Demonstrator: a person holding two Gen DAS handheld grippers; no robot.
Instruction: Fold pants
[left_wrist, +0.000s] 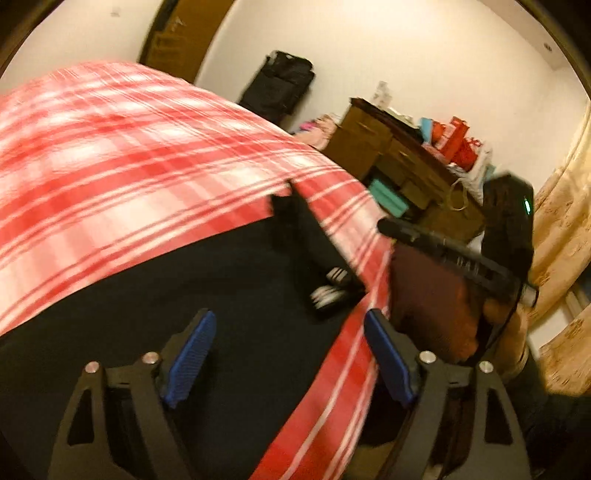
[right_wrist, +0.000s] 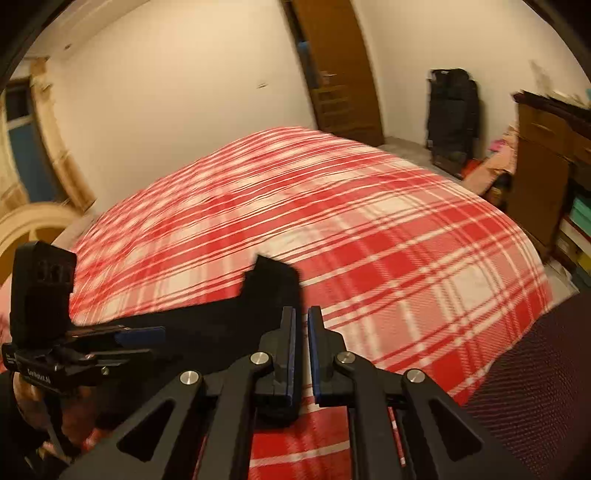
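Black pants (left_wrist: 192, 295) lie on the red-and-white plaid bed cover (left_wrist: 110, 155); a white-striped part (left_wrist: 328, 288) shows near their right edge. My left gripper (left_wrist: 291, 350) is open above the pants, its blue pads wide apart and empty. In the right wrist view the pants (right_wrist: 229, 314) lie at the bed's near edge, with a black corner sticking up. My right gripper (right_wrist: 302, 343) is nearly closed, a narrow gap between its pads; whether it pinches cloth is unclear. The left gripper (right_wrist: 140, 338) shows at the left, over the pants. The right gripper (left_wrist: 461, 254) shows in the left wrist view.
A wooden desk (left_wrist: 399, 155) with red bags stands beside the bed, a black suitcase (right_wrist: 452, 118) against the wall, a wooden door (right_wrist: 340, 70) behind. Curtains (left_wrist: 561, 229) hang at the right. A dark mesh chair (right_wrist: 535, 387) is at the near right.
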